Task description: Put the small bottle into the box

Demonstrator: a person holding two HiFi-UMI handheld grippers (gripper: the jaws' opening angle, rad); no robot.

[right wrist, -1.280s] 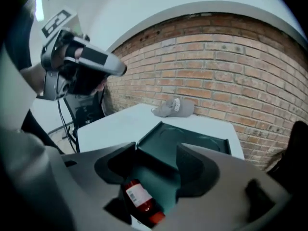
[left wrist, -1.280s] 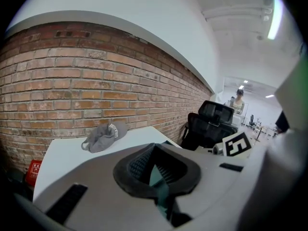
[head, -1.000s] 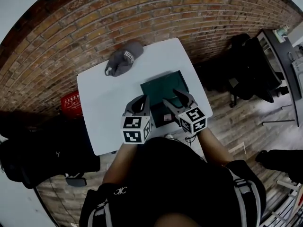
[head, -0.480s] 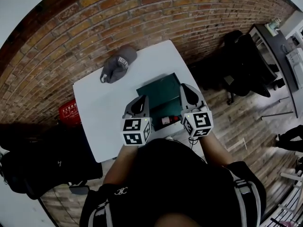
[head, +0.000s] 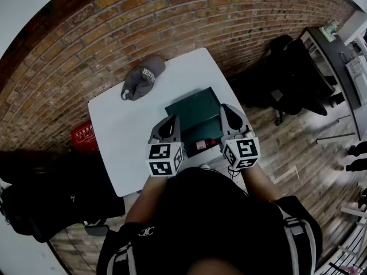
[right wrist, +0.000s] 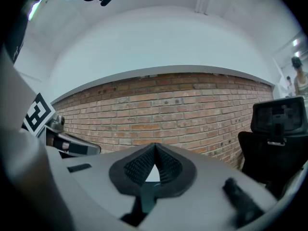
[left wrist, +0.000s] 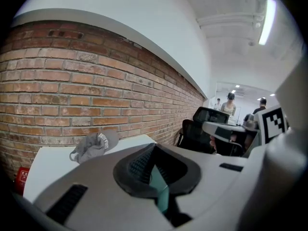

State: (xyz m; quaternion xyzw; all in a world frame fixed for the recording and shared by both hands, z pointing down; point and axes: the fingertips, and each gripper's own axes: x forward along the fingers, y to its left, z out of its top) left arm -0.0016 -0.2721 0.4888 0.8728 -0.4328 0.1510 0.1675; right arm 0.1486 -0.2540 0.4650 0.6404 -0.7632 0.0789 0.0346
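The small bottle (head: 203,145), dark with a red label, lies on its side on the white table (head: 123,130) at its near edge, just in front of the dark green box (head: 194,109). It rests between my two grippers, and neither touches it. My left gripper (head: 168,122) is shut and empty, left of the box's near corner; its pads (left wrist: 139,165) meet at the tip. My right gripper (head: 229,110) is shut on nothing beside the box's right edge, and its ribbed pads (right wrist: 137,166) are pressed together.
A grey cap (head: 143,73) lies at the table's far left corner, also seen as the cap (left wrist: 94,146). A brick wall (head: 189,22) runs behind the table. A red item (head: 84,134) and dark bags sit on the floor at left, black office chairs (head: 298,76) at right.
The right gripper's jaws, spread wide over the box a second ago, have closed empty. That gripper has swung to the box's right side. The left gripper has stayed put.
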